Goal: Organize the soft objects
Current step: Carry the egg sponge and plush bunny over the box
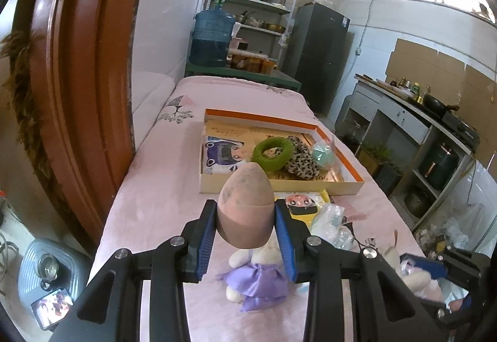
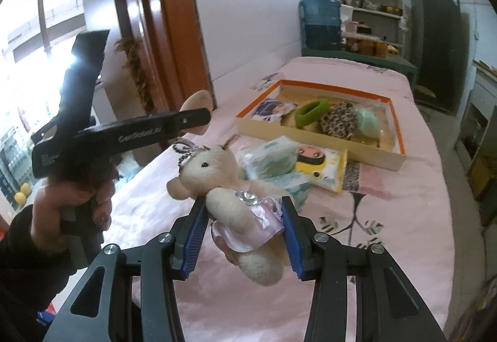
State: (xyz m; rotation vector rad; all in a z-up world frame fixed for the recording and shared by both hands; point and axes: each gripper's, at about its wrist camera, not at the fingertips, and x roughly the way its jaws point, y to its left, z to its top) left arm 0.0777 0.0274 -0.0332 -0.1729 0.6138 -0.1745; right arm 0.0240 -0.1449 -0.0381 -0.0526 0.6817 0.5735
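Entry, both hands loaded, carry step. My left gripper [image 1: 245, 218] pinches a pink egg-shaped sponge [image 1: 245, 205] across its lower half, held above the pink bedcover [image 1: 149, 205] on the near side of the orange-rimmed tray [image 1: 279, 183]. My right gripper [image 2: 243, 224] pinches a cream plush bear [image 2: 223, 186] at its pink-skirted waist, head tilted left, likewise near side of the tray and clear of the cover.

Already in the tray: green ring [image 1: 272, 154], leopard scrunchie [image 1: 303, 162], mint pouf [image 1: 323, 154], cartoon-printed packet [image 1: 222, 155].

Outside it, by the near wall: tissue packs [image 2: 298, 166]; nearer me, a purple-dressed plush [image 1: 254, 276].

Next move, as I judge: carry both over the tray's near wall, lower into bare floor, then spread the jaws.

Writing: "GenRobot.ai" on the left gripper's side; print on the tray floor too small to read.
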